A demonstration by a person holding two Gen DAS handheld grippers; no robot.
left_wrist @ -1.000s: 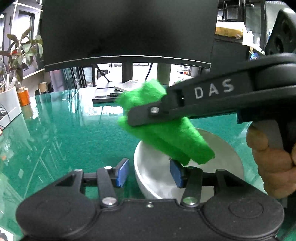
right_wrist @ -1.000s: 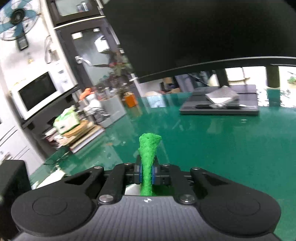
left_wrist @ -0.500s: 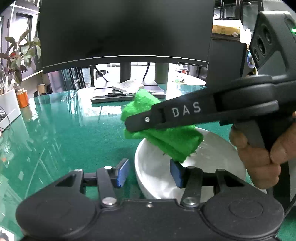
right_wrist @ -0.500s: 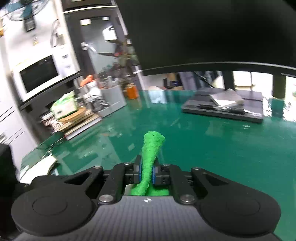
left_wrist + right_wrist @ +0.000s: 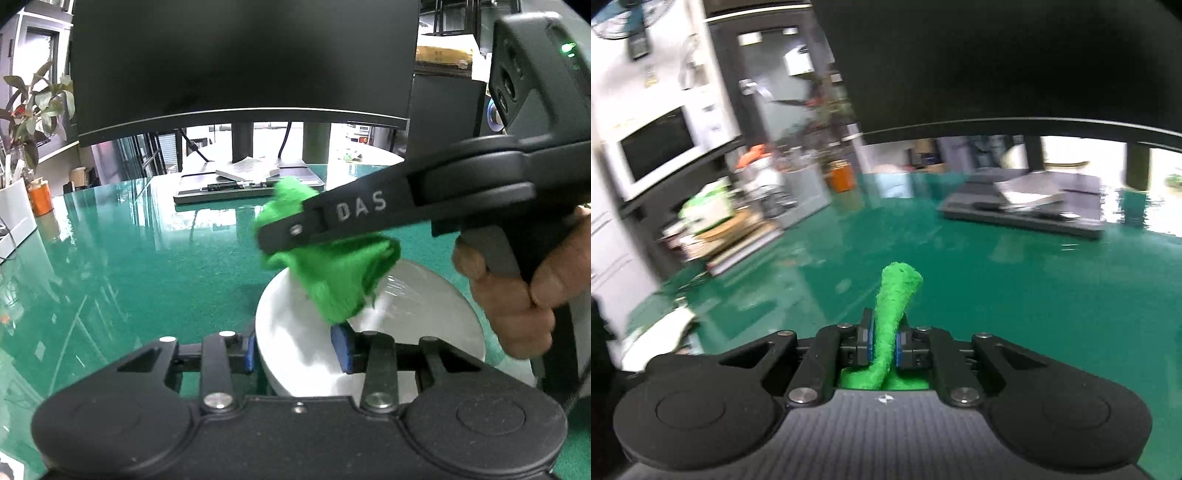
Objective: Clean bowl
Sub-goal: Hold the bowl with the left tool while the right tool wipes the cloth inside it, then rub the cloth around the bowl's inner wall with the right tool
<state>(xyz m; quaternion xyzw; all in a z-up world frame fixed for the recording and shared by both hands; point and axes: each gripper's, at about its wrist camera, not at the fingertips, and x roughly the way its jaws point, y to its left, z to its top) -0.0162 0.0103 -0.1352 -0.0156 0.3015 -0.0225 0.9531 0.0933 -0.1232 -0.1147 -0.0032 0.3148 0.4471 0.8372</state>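
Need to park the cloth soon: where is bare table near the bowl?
Bare green table lies left of the bowl, up to the monitor base. It is crowded over the bowl: green cloth, right gripper, left gripper.

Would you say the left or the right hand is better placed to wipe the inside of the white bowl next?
Right. Its tool is shut on the green cloth, which hangs over the white bowl. The left tool straddles the bowl's rim, its jaws just closing further, so it likely steadies.

Office workspace, large monitor (image 5: 243,62) on green desk (image 5: 129,266), microwave (image 5: 653,147)
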